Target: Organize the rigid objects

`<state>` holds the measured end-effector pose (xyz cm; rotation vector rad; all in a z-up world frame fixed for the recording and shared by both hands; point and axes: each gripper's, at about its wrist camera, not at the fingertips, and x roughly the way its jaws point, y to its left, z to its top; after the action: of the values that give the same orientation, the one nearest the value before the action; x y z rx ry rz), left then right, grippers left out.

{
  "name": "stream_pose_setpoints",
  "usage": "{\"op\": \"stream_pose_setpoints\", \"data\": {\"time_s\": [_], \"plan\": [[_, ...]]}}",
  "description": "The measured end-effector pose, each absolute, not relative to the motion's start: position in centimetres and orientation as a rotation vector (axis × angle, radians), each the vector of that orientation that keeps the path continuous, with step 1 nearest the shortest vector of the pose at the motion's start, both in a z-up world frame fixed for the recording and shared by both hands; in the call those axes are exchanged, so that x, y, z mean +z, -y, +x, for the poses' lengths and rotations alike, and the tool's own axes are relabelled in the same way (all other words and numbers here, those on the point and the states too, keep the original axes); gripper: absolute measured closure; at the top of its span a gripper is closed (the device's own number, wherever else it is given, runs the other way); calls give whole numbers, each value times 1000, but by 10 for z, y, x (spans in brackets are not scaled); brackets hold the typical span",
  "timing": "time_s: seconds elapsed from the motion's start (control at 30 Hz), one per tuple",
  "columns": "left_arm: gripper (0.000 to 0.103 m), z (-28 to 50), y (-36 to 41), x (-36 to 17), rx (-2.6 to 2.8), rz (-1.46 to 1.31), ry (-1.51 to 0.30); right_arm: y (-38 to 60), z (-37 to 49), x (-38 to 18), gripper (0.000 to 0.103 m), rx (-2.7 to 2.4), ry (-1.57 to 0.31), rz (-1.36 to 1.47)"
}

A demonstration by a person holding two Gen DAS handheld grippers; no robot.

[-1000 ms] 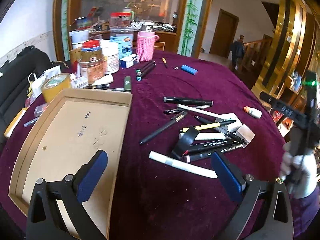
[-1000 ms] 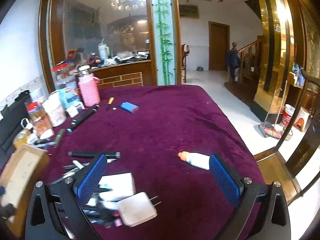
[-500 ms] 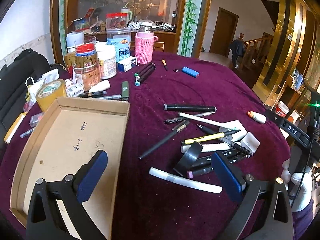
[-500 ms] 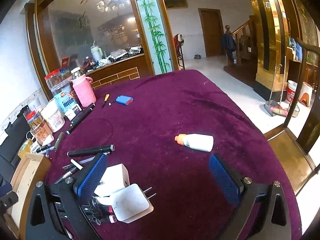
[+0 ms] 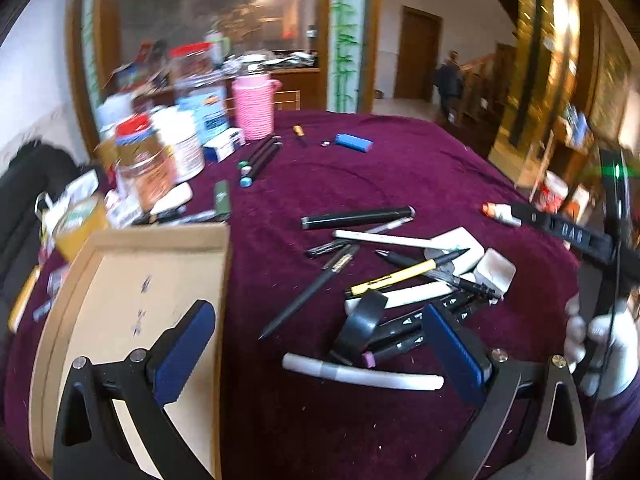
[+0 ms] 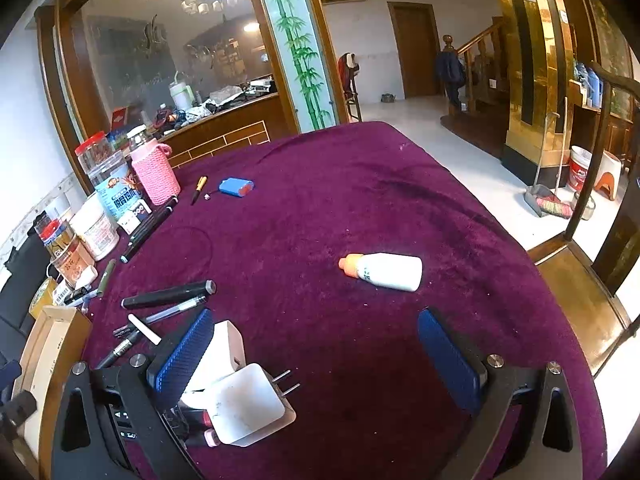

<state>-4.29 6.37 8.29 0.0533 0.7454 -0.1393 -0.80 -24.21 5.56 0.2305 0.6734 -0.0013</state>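
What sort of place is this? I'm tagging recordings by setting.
Most likely a home's dining or living area: a table under a purple velvet cloth, a wooden staircase past a tiled floor, and a broom with dustpan by the wall.

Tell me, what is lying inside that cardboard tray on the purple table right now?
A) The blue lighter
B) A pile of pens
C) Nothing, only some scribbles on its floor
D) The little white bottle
C: the cardboard tray shows only a bare floor with dark scribbles, while the pens lie on the cloth beside it.
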Motion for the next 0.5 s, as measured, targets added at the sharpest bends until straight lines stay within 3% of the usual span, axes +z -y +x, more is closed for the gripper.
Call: {"op": "stream_pose_setpoints", "data": {"time_s": [0.37, 0.5], "plan": [[1, -20, -37, 54, -256, 197, -817, 242, -3, 51, 1, -8, -713, 239], [9, -11, -41, 47, -294, 142, -851, 241, -1, 48, 1, -9, -725, 231]]}}
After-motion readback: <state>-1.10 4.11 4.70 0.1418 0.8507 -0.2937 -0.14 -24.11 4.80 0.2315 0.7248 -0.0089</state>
